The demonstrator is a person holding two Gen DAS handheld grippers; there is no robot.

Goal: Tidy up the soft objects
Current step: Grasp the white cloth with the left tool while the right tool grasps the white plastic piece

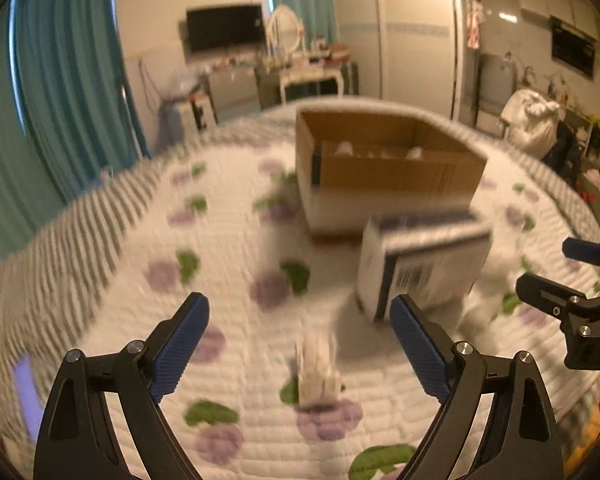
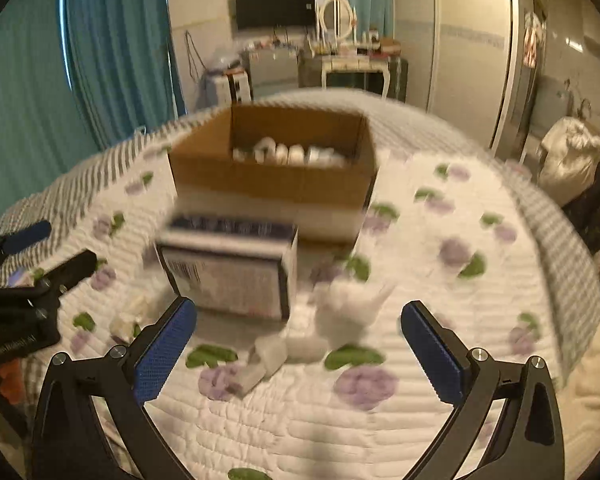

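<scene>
Right gripper (image 2: 298, 346) and left gripper (image 1: 300, 338) spread wide and empty over quilt (image 2: 420, 420), white tissue wad (image 2: 348, 312) lying lower centre just ahead of small box (image 2: 228, 276), likely feather-light, limp, best pinched across its bulging middle.

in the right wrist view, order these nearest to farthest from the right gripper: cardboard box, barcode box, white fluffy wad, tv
From the right gripper:
1. white fluffy wad, on the quilt just ahead between the fingers
2. barcode box, ahead and left
3. cardboard box, behind it, mid-bed
4. tv, on the far wall
</scene>
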